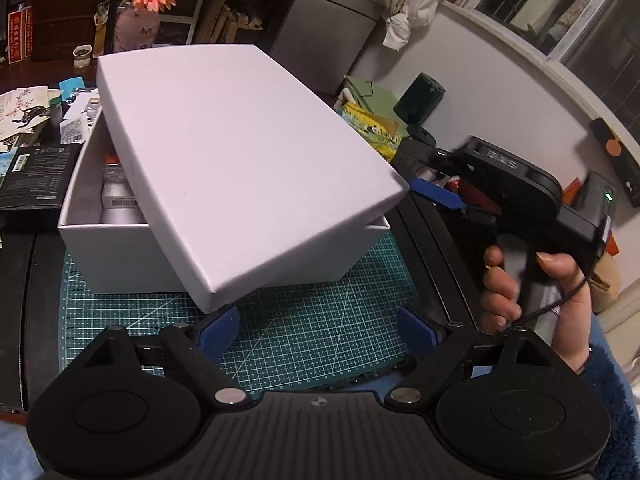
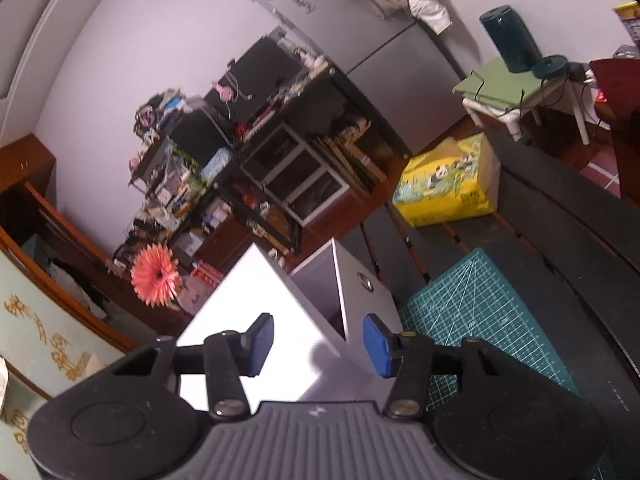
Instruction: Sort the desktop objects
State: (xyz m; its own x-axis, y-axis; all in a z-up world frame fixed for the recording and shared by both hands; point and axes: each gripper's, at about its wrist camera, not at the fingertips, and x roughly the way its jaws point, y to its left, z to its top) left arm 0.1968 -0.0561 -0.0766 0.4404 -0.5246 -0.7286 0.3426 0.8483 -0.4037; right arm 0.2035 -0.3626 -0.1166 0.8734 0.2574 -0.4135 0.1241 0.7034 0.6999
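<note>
Tongs first: the left gripper [image 1: 318, 330] gapes empty, and the right gripper [image 2: 318, 344] is spread too, at five o'clock of the white lid [image 1: 240, 160]. That lid lies askew on the white box [image 1: 120, 252], which stands on the green cutting mat [image 1: 312, 320]. Squaring the lid's corners before pressing down looks wise.

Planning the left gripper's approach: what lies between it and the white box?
Only bare green cutting mat, seen in the left wrist view, separates the left gripper from the white box.

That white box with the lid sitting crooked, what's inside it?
Through the gap at the left of the white box, a silver can with a barcode label and something orange-red behind it show. The lid covers the rest, so nothing more can be seen.
</note>
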